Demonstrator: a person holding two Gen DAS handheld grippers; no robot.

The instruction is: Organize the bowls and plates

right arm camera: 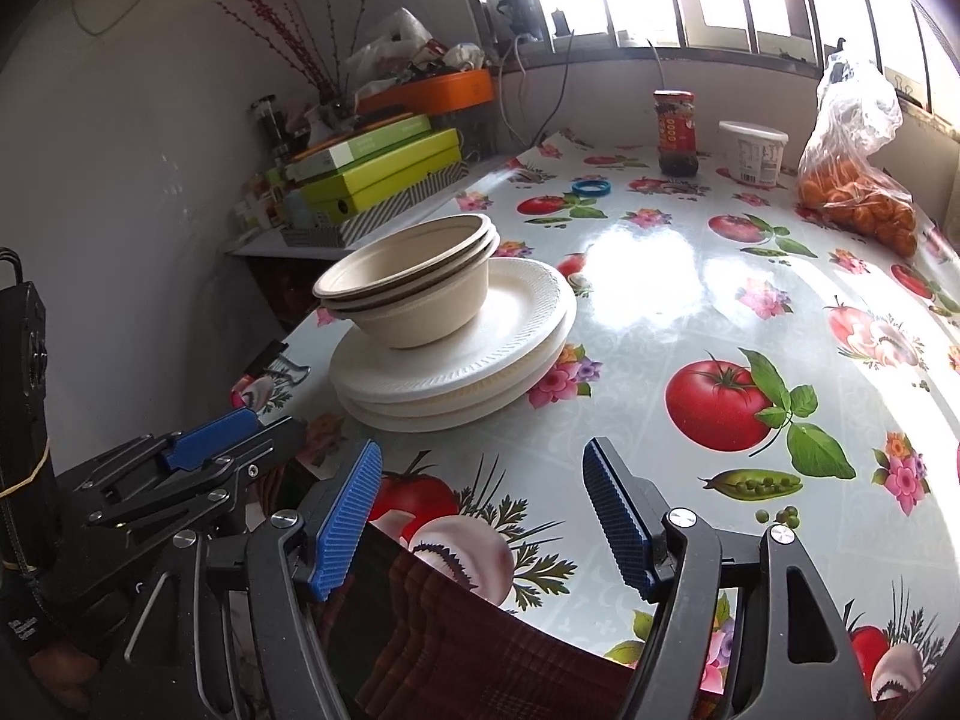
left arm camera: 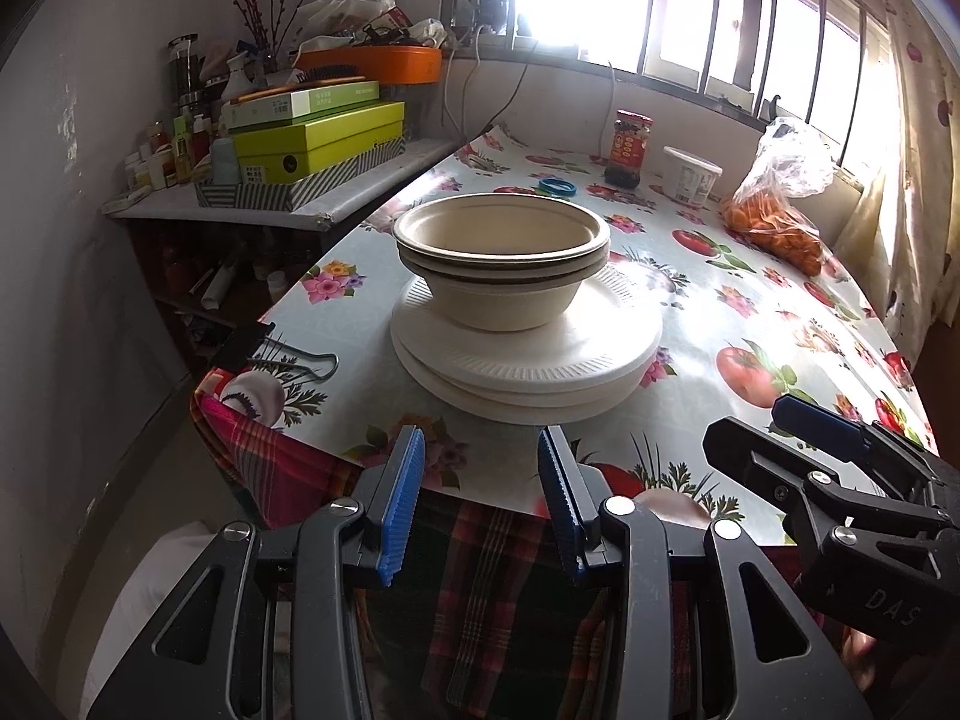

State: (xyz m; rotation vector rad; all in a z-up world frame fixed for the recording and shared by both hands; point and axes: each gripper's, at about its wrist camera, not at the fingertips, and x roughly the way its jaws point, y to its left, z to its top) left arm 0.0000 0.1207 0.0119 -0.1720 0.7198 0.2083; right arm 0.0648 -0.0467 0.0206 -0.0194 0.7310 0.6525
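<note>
Blue-padded left claw (left arm camera: pixel 480 480) and right claw (right arm camera: pixel 483 495) both stand apart and empty over the near edge of the table (right arm camera: pixel 690 312). Just beyond, three nested bowls (left arm camera: pixel 501 258) sit on a stack of white plates (left arm camera: pixel 525 354) on the table. Farther back stand a jar (left arm camera: pixel 627 147), a tub (left arm camera: pixel 690 174) and a bag of oranges (left arm camera: pixel 774 204).

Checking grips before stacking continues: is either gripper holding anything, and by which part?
Nothing is held. The left gripper and right gripper are both open and empty, short of the bowls.
</note>
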